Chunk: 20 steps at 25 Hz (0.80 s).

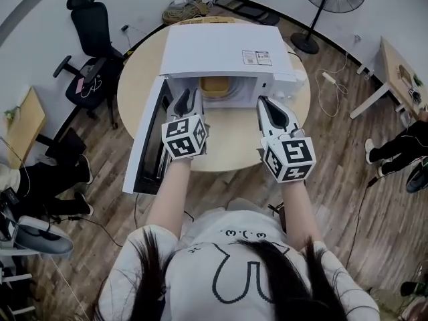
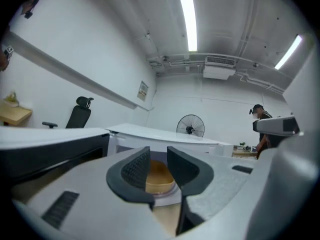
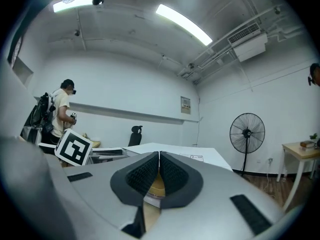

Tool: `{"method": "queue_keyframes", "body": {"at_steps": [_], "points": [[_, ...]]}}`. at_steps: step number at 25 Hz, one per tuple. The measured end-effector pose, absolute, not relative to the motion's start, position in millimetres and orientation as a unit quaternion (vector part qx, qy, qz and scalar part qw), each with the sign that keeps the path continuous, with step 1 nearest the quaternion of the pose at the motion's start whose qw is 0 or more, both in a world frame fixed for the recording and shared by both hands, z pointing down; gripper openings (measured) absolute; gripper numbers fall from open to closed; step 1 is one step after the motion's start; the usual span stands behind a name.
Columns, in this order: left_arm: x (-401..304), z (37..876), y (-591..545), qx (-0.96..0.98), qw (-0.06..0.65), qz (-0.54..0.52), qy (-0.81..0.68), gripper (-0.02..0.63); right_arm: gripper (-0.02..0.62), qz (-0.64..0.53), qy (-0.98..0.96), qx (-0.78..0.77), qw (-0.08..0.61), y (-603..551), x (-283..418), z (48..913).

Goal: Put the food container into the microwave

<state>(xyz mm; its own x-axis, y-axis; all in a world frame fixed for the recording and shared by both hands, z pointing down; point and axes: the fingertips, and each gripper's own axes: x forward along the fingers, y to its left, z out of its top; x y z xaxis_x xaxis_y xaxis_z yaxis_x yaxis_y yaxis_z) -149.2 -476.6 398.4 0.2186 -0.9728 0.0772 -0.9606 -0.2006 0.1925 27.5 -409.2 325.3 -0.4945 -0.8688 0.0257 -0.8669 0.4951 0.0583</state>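
The white microwave [image 1: 221, 52] stands on a round wooden table [image 1: 231, 146] with its door [image 1: 148, 139] swung open to the left. A tan food container [image 1: 215, 85] sits inside the cavity. My left gripper [image 1: 189, 102] hovers just in front of the opening, its jaws a little apart and empty; in the left gripper view the container [image 2: 159, 176] shows through the gap of that gripper [image 2: 158, 156]. My right gripper [image 1: 271, 109] is at the front right of the opening, apart from the container. In the right gripper view its jaws [image 3: 159, 156] meet at the tips, holding nothing, with the container [image 3: 156, 186] beyond.
A black office chair [image 1: 90, 42] stands left of the table, and a floor fan [image 1: 328, 5] at the back right. Cables run over the wooden floor. A small table [image 1: 398, 72] and a person's legs [image 1: 394, 146] are at the right edge.
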Motion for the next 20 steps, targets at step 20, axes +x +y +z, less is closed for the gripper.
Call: {"method": "queue_keyframes", "body": {"at_steps": [20], "points": [[-137,278,-421,0.782,-0.052,0.006,-0.621,0.101,0.030,-0.096,-0.884,0.458,0.012,-410,47,257]]}}
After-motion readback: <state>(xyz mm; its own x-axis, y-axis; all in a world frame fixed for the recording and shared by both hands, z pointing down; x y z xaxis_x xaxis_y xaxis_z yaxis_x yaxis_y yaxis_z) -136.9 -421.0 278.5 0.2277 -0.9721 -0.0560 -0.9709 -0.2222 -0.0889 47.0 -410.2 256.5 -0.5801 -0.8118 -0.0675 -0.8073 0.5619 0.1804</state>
